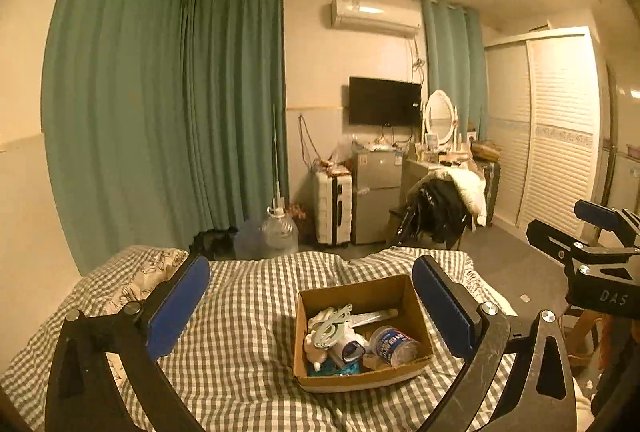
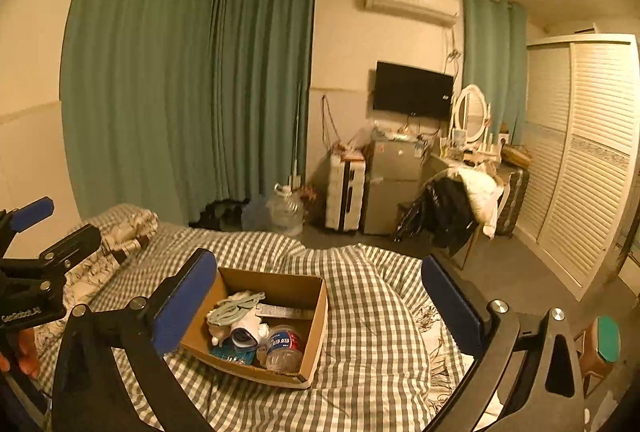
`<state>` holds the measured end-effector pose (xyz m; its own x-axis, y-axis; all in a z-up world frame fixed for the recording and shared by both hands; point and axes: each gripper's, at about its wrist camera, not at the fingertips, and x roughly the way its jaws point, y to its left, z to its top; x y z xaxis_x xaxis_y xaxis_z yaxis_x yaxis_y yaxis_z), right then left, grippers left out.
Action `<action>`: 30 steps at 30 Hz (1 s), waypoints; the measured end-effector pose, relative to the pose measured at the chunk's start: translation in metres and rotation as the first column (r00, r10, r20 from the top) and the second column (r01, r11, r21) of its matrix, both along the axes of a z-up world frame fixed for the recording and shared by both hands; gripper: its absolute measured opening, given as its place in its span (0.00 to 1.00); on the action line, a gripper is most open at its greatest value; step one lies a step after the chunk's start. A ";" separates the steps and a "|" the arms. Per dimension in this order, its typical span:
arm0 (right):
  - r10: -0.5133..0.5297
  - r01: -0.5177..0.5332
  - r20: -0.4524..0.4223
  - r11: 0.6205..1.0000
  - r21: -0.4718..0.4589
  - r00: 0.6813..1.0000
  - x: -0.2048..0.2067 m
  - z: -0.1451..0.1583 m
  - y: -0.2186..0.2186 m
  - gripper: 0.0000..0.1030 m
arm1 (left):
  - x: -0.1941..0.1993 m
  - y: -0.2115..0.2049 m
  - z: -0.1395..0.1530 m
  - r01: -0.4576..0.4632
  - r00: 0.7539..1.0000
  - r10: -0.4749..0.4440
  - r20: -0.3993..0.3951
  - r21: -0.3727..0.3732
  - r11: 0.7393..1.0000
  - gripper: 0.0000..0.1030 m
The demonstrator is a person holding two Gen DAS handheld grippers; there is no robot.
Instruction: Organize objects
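Note:
An open cardboard box sits on the checked bedspread. It holds a crushed plastic bottle, a pale green hanger-like piece, a white item and a teal packet. My left gripper is open and empty, hovering above the bed just left of the box. My right gripper is open and empty; the box lies between its fingers, lower down. The bottle shows in the right wrist view too. Each gripper appears at the edge of the other's view.
A patterned pillow lies at the bed's left. Beyond the bed stand a water jug, a white suitcase, a small fridge, a chair with clothes and a slatted wardrobe.

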<state>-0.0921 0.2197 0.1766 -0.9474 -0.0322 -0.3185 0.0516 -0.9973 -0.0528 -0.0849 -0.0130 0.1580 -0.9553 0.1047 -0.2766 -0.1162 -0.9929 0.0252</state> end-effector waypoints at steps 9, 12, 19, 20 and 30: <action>-0.003 0.003 -0.050 1.000 0.003 0.999 0.054 -0.016 -0.002 1.00 | 0.043 -0.003 -0.034 -0.031 0.999 0.031 -0.020 0.039 0.999 1.00; -0.005 0.005 -0.048 1.000 -0.012 0.999 0.064 -0.040 -0.002 1.00 | 0.050 -0.003 -0.058 -0.050 0.999 0.050 -0.002 0.051 0.997 1.00; 0.013 -0.012 -0.034 0.999 0.035 0.999 0.058 -0.115 -0.007 1.00 | 0.048 -0.004 -0.121 -0.123 0.992 0.123 0.013 0.031 0.992 1.00; 0.014 -0.013 -0.027 1.000 0.024 1.000 0.055 -0.123 -0.007 1.00 | 0.047 -0.006 -0.126 -0.126 0.992 0.125 0.021 0.038 0.991 1.00; -0.024 0.025 0.023 1.000 -0.018 0.999 0.042 -0.143 0.001 1.00 | 0.039 -0.005 -0.140 -0.123 0.991 0.120 0.066 0.041 0.992 1.00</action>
